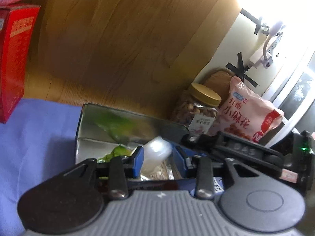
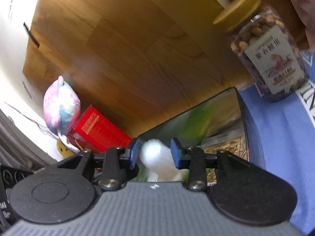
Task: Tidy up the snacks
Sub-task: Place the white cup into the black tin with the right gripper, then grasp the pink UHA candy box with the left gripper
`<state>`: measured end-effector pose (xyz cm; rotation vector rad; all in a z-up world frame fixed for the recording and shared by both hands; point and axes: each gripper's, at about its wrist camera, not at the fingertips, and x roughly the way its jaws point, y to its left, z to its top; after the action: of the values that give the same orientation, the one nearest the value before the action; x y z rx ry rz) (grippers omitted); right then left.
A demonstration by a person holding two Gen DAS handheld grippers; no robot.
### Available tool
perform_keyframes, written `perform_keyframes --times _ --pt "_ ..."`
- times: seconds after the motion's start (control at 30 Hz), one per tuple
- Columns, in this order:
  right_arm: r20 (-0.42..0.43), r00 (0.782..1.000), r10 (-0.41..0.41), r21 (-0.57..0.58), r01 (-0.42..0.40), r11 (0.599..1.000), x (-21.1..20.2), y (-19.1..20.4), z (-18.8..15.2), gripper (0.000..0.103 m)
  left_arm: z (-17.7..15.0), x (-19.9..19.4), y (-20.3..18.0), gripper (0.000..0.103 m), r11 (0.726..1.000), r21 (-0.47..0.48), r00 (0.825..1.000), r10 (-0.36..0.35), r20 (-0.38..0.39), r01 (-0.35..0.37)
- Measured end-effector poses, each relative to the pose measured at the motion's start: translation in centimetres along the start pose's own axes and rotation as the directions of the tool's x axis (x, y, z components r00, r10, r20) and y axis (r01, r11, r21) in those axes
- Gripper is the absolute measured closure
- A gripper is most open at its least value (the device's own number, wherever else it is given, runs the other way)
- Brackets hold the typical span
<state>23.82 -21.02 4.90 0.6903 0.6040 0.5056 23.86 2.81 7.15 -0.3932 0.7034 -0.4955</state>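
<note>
A shiny metal tin (image 1: 88,118) stands open on the blue cloth and holds a green packet (image 1: 118,151) and a bag of seeds (image 2: 226,147). My left gripper (image 1: 157,157) is over the tin, its blue pads on either side of a white translucent packet (image 1: 156,149). My right gripper (image 2: 154,153) is over the same tin (image 2: 243,118) with a white packet (image 2: 157,157) between its pads. The right gripper's black body (image 1: 246,151) shows in the left wrist view, close beside the left one. Whether either grip is tight is unclear.
A nut jar with a yellow lid (image 1: 198,110) (image 2: 269,53) and a pink snack bag (image 1: 250,114) stand by the wall. A red box (image 1: 13,59) (image 2: 98,129) stands on the other side, with a pastel plush toy (image 2: 61,108) near it. A wooden panel rises behind.
</note>
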Motion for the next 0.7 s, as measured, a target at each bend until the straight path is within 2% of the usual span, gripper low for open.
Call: perform_keyframes --times 0.17,0.23,0.3,0.4,0.47,0.53,0.63,0.7 --pt "0.119 0.992 0.046 -0.054 -0.04 0.998 -6.3 0.7 -0.8 0.056 -2.2 -3.1 0.4 0.07 0.999 0.039 0.999 -0.029 0.021 0.028" --pt "0.14 0.99 0.02 -0.07 -0.011 0.997 -9.0 0.0 -2.2 0.056 -3.2 -3.7 0.5 0.068 0.998 0.059 1.0 -0.023 0.001 0.023" --pt "0.123 0.992 -0.016 -0.084 0.026 0.996 -10.2 -0.9 -3.9 0.056 -4.1 -3.5 0.4 0.065 0.997 0.083 1.0 0.005 -0.026 -0.002" --pt "0.061 0.992 -0.106 -0.095 0.111 0.989 -9.5 -2.2 -6.0 0.056 -4.9 -2.1 0.1 0.064 0.989 0.125 0.994 0.085 -0.061 -0.077" --pt "0.026 0.989 -0.143 -0.072 0.145 0.987 -8.2 -2.9 -6.6 0.056 -5.1 -0.9 0.3 0.052 0.987 0.126 0.99 0.111 -0.085 -0.1" --pt "0.006 0.987 -0.159 -0.061 0.159 0.985 -7.2 -3.6 -6.8 0.056 -5.3 0.4 0.6 0.051 0.982 0.125 0.983 0.154 -0.101 -0.141" --pt "-0.038 0.986 -0.161 -0.052 0.159 0.986 -5.6 -4.2 -6.9 0.056 -5.7 2.5 1.5 0.058 0.991 0.068 0.975 0.125 -0.185 -0.114" --pt "-0.046 0.988 -0.148 -0.037 0.147 0.988 -5.6 -4.5 -7.2 0.056 -5.9 2.7 1.3 0.058 0.991 0.055 0.976 0.131 -0.175 -0.123"
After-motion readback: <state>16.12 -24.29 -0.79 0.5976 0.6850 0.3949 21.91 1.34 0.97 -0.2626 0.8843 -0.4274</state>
